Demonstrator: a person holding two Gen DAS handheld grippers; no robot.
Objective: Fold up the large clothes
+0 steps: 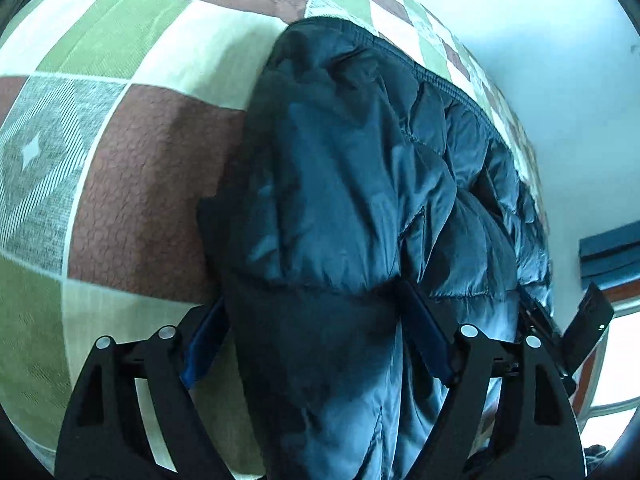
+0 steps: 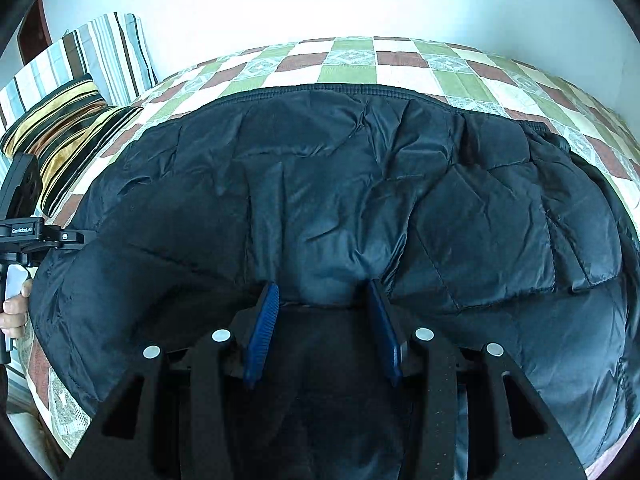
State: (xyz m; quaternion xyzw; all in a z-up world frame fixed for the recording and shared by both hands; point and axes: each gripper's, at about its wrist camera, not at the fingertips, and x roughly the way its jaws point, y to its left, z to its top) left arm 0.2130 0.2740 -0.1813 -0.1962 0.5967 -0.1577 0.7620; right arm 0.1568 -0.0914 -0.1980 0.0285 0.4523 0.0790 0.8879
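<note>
Each tool pinches a fat bunch of the dark jacket [image 2: 360, 200] along its near edge: left tool [image 1: 316, 320] and right tool [image 2: 324, 312] clamped on padding, well apart. That likely lets the wide edge lift evenly off the bed [image 2: 352, 64] for folding.

Dark quilted puffer jacket [image 2: 360, 200] (shiny, creased) lies spread across the checkered bedspread [image 2: 352, 60].

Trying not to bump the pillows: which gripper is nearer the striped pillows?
Left. The left gripper is right beside the striped pillows; the right gripper holds the jacket mid-edge, farther along the bed.
</note>
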